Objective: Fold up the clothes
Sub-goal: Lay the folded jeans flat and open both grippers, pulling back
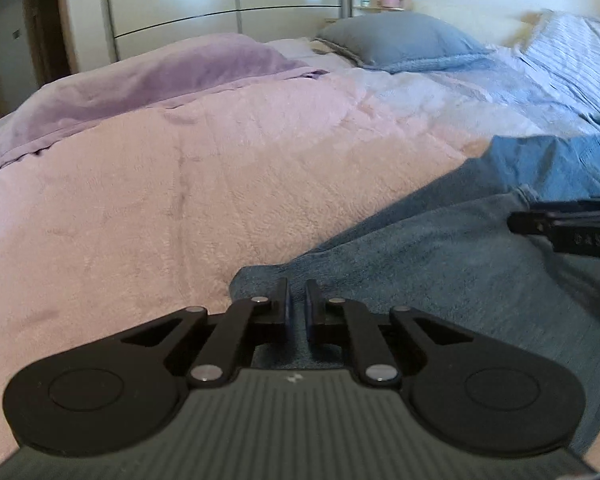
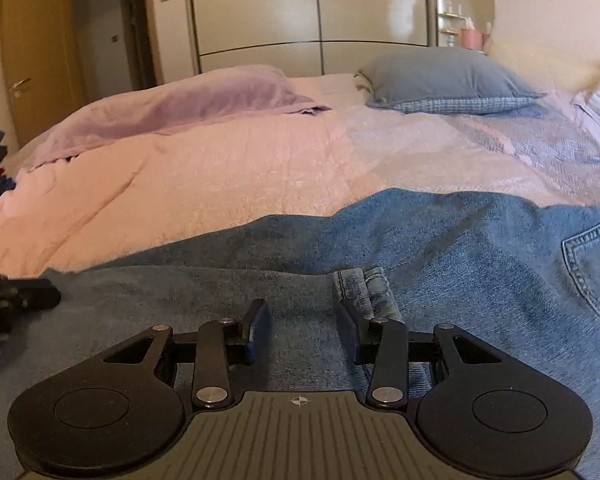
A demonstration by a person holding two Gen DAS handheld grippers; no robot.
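Hovering over the near edge of a pair of blue jeans point(image 1: 440, 240), the left gripper point(image 1: 298, 304) is seen with its jaws drawn almost together; only a narrow slit remains between the fingers point(image 1: 282, 300), and no cloth can be made out clamped in that slit. The denim lies directly beneath and ahead of the fingertips, its rounded edge just to the left of them. Off to the right of this gripper, the black tip of the right gripper point(image 1: 560, 226) is seen above the same garment.

In the right wrist view, the right gripper point(image 2: 304, 324) is held with its jaws parted and nothing between them. The jeans point(image 2: 440, 240) are spread below it and ahead of it, and a stitched seam end point(image 2: 366, 290) lies just beside the right finger point(image 2: 350, 322). A stitched back pocket point(image 2: 592, 256) is seen further right. At the far left, part of the left gripper point(image 2: 16, 300) is visible over the denim.

Beyond both grippers, the jeans rest on a pink blanket point(image 1: 160, 200) covering a bed. Further ahead, a purple blanket point(image 1: 160, 76) is bunched to the left and a blue pillow point(image 2: 444, 76) lies to the right. Behind the bed, a pale wardrobe point(image 2: 312, 16) is seen, with a wooden door point(image 2: 36, 48) to its left.
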